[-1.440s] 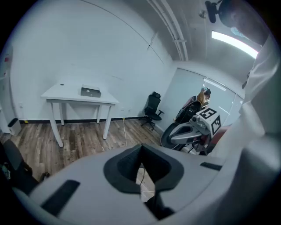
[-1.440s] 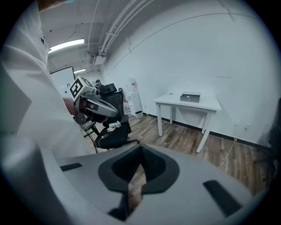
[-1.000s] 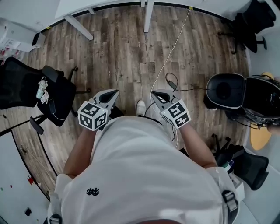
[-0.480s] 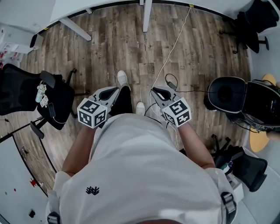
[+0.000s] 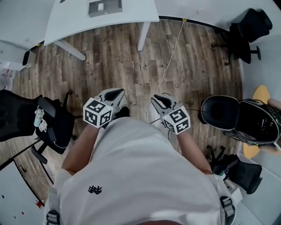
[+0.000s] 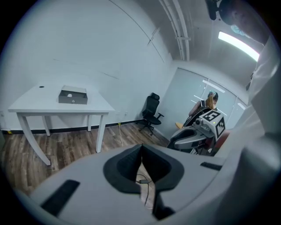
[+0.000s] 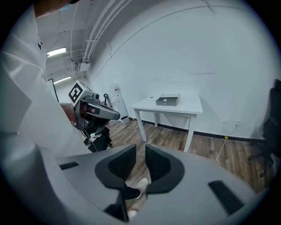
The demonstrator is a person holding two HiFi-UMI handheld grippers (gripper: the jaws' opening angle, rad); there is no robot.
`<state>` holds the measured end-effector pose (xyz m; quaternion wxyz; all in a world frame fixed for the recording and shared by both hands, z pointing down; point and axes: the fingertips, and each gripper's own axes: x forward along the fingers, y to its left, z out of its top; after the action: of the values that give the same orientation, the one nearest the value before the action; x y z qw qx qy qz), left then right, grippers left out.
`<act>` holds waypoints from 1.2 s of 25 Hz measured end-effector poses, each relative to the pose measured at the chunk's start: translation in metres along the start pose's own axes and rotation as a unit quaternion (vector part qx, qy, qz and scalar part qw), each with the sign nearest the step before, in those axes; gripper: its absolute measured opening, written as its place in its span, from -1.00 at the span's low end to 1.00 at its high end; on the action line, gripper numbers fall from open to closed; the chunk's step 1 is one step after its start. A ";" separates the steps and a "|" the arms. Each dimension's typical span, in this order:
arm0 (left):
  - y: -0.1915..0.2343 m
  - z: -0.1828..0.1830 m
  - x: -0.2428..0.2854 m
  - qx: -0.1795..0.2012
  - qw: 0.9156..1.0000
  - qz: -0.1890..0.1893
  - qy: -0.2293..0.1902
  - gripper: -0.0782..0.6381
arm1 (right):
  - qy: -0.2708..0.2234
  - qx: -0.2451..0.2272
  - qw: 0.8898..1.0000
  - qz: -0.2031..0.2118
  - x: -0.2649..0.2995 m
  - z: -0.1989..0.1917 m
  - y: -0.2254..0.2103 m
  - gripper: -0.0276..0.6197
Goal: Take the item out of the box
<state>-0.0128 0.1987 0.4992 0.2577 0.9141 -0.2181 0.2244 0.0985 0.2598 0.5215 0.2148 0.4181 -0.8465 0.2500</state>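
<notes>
Box [image 5: 104, 7] on white table [image 5: 70, 22]: both run off the top edge in the head view. 1 pale item [image 5: 100, 6] is seen inside the box, too small to be identified in any view. The wearer's legs are largely hidden beneath the white shirt [image 5: 140, 176]. Black chair [image 5: 17, 116] is clipped by the left edge. In the left gripper view, a distant person [image 6: 210, 100] is partly hidden behind the right gripper [image 6: 171, 139].

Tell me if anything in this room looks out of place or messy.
A white cable trails loose across the wood floor toward the person, right in the walking path, so it could trip someone. Otherwise nothing stands out: the box sits flat on the white table.
</notes>
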 end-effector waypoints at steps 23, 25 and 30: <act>0.218 0.108 0.006 -0.054 0.989 0.133 -0.044 -0.66 | 0.023 -0.081 0.990 0.112 0.189 0.171 -0.072 -0.74; 0.236 0.122 0.013 -0.058 0.986 0.149 -0.045 -0.66 | 0.023 -0.092 0.987 0.129 0.201 0.187 -0.083 -0.75; 0.280 0.158 0.031 -0.070 0.979 0.188 -0.045 -0.59 | 0.028 -0.122 0.979 0.164 0.230 0.223 -0.116 -0.75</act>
<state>-0.0846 -0.1164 0.4986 0.2638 0.8458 -0.4125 0.2118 0.0302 -0.0737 0.5064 0.2440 0.2376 -0.9212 0.1882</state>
